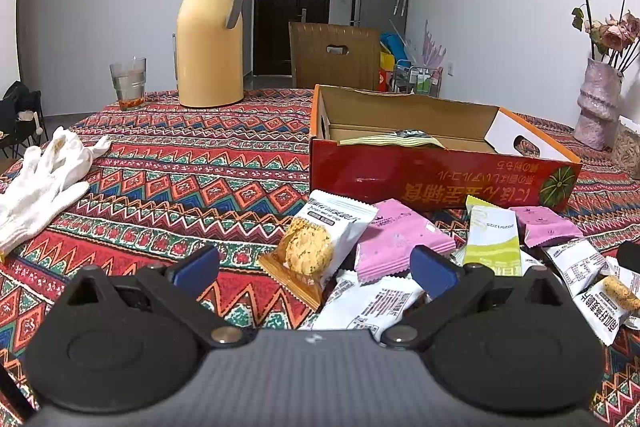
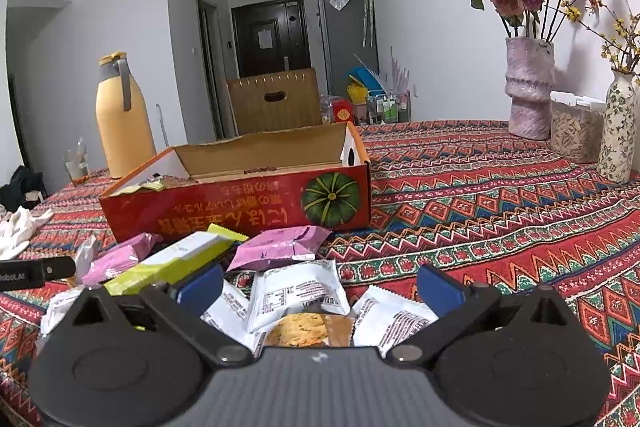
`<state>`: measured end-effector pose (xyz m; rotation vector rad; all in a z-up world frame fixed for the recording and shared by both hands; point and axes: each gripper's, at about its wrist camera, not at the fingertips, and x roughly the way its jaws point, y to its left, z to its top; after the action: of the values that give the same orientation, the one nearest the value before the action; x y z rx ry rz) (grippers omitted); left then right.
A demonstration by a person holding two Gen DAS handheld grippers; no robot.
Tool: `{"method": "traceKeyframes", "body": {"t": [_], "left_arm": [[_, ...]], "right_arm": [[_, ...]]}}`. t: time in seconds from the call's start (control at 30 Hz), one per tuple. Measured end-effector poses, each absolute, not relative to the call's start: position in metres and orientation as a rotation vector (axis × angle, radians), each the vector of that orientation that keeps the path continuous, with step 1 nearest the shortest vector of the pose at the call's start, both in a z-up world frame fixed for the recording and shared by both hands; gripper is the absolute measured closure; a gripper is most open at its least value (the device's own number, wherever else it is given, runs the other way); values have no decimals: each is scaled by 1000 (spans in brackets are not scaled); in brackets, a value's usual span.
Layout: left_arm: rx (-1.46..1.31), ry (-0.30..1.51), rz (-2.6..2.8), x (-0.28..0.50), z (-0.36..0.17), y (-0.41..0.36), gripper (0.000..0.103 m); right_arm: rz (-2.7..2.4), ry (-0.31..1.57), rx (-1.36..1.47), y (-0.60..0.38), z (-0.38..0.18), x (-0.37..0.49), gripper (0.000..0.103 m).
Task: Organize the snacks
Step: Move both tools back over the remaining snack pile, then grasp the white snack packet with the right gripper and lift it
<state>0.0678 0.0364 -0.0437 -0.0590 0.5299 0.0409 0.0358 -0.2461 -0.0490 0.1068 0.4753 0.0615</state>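
Snack packets (image 2: 298, 293) on patterned tablecloth (image 2: 500, 203); white-walled room beyond

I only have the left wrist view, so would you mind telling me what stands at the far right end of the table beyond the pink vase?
Observer: In the right wrist view, a clear container of pale seeds or similar stands right of the pink vase, then a floral vase.
Operator: Thanks. Does the red box have a picture on its front?
Observer: Yes, the red box shows a whole green pumpkin at its right end.
Operator: And what lies under the right gripper?
Observer: The right gripper is open above white snack packets, with a cookie packet nearest the camera.
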Motion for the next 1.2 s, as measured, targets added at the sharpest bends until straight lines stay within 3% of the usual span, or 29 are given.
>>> {"method": "traceKeyframes", "body": {"t": [0.57, 0.83, 1.2], "left_arm": [[-74, 540, 41, 69, -46, 38, 0], [-73, 549, 45, 71, -47, 38, 0], [-73, 555, 47, 71, -48, 38, 0]], "right_arm": [[5, 569, -6, -262, -60, 42, 3], [-34, 635, 69, -288, -68, 56, 32], [44, 669, 46, -266, -77, 63, 34]]}}
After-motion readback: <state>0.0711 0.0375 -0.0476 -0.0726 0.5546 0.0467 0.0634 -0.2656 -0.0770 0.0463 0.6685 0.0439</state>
